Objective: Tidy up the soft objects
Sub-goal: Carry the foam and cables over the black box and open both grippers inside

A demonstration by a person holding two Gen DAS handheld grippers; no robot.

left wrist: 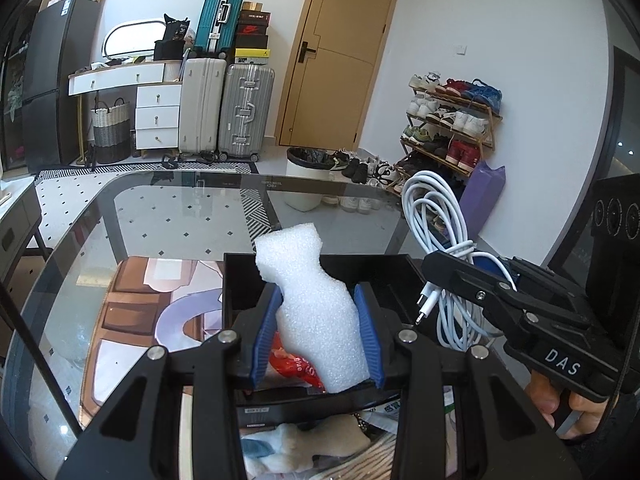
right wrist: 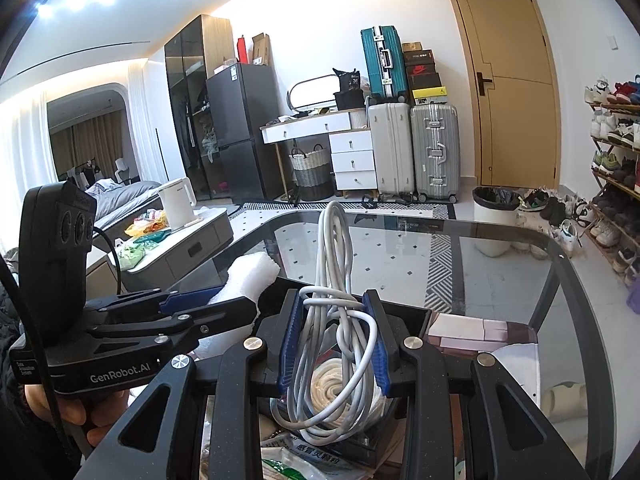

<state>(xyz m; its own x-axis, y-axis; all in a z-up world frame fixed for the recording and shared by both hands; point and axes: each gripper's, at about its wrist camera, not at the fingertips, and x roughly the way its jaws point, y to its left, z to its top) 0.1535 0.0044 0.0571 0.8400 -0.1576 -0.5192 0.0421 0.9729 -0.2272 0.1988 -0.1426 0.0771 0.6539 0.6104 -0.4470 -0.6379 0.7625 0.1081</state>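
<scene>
My left gripper [left wrist: 318, 320] is shut on a white foam piece [left wrist: 312, 300], held upright above an open black box [left wrist: 360, 264] on the glass table [left wrist: 160, 216]. A red packet [left wrist: 294, 366] lies in the box below it. My right gripper [right wrist: 334, 334] is shut on a coiled white cable [right wrist: 334, 280], held over the same box; a coil of cream rope [right wrist: 332, 386] lies under it. The right gripper with the cable [left wrist: 440, 216] shows at the right of the left wrist view. The left gripper with the foam [right wrist: 250, 274] shows at the left of the right wrist view.
Soft items and packets lie near the front edge of the table [left wrist: 304, 444], and a medicine packet [right wrist: 316, 454] lies below the cable. Beyond the table stand a white bin [left wrist: 306, 178], a shoe rack [left wrist: 452, 124], suitcases [left wrist: 224, 108] and a side table with a kettle [right wrist: 178, 204].
</scene>
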